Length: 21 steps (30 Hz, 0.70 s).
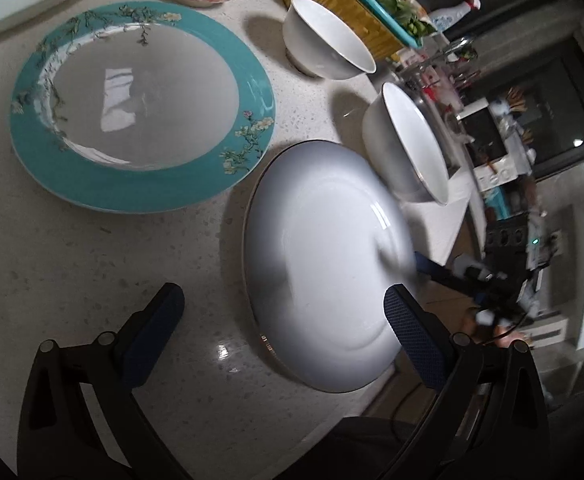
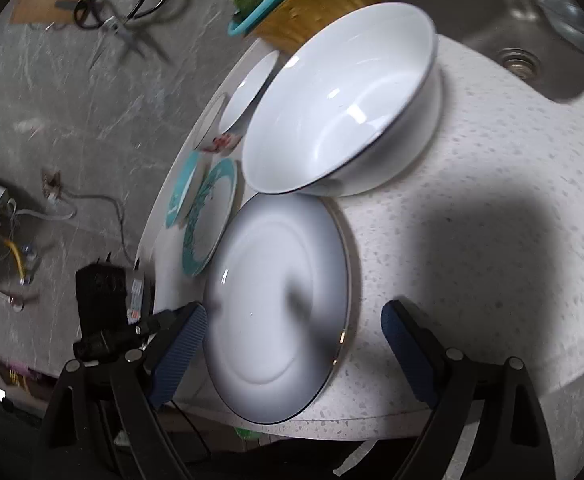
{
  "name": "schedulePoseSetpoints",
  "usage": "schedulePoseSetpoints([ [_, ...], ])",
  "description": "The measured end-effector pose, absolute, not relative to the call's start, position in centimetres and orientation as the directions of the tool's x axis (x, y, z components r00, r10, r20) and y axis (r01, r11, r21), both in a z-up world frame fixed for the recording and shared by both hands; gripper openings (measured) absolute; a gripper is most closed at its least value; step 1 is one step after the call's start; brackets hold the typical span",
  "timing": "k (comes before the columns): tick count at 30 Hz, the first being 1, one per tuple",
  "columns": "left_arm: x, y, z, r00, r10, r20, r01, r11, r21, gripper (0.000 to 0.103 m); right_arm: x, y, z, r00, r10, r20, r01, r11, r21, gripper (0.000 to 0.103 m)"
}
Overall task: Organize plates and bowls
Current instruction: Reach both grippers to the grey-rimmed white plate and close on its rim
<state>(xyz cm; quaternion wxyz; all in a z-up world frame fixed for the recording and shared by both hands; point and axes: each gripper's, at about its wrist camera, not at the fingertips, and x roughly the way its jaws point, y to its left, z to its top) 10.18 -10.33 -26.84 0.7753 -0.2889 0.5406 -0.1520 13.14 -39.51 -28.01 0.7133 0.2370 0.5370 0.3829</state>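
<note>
Both tongs (image 1: 280,308) (image 2: 293,320) apart over white plate (image 2: 280,312), lying flat, w/ bowl (image 2: 343,100) beyond.

Speckled counter (image 1: 92,264) w/ teal plates (image 1: 140,104), white plate (image 1: 323,264), bowls (image 1: 323,40).

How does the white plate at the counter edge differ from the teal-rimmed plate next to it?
The white plate is plain with a thin dark rim line; the teal-rimmed plate has a broad teal band with flower sprigs. The white plate lies at the counter's edge, between both open grippers' fingers; the teal-rimmed plate lies farther in, beyond them. Both lie flat, face up and empty.
</note>
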Motion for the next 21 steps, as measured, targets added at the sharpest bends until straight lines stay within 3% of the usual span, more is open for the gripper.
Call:
schedulePoseSetpoints([
  [6, 10.6, -10.7, -26.5, 0.341, -0.584, -0.737, -0.030, 0.777, -0.629, 0.096, 13.3, -38.4, -27.6, 0.118, 0.780, -0.615, -0.357, 0.611, 0.706, 0.090],
  [11, 11.3, -11.0, -26.5, 0.320, -0.591, -0.740, -0.021, 0.777, -0.629, 0.092, 13.9, -38.3, -28.2, 0.100, 0.745, -0.659, -0.343, 0.648, 0.680, 0.050],
  [13, 11.4, -11.3, -26.5, 0.314, -0.590, -0.744, -0.017, 0.780, -0.625, 0.085, 14.3, -38.4, -28.4, 0.088, 0.750, -0.655, -0.324, 0.643, 0.693, 0.049],
  [14, 11.6, -11.7, -26.5, 0.308, -0.579, -0.755, -0.016, 0.790, -0.612, 0.073, 14.3, -38.4, -28.5, 0.084, 0.751, -0.655, -0.323, 0.643, 0.695, 0.049],
  [17, 11.8, -12.0, -26.4, 0.312, -0.537, -0.783, -0.013, 0.822, -0.569, 0.068, 14.3, -38.5, -28.5, 0.076, 0.749, -0.659, -0.321, 0.644, 0.695, 0.048],
  [21, 11.7, -11.2, -26.6, 0.309, -0.513, -0.801, -0.038, 0.834, -0.550, 0.050, 14.6, -38.3, -28.4, 0.056, 0.741, -0.669, -0.313, 0.649, 0.693, 0.048],
])
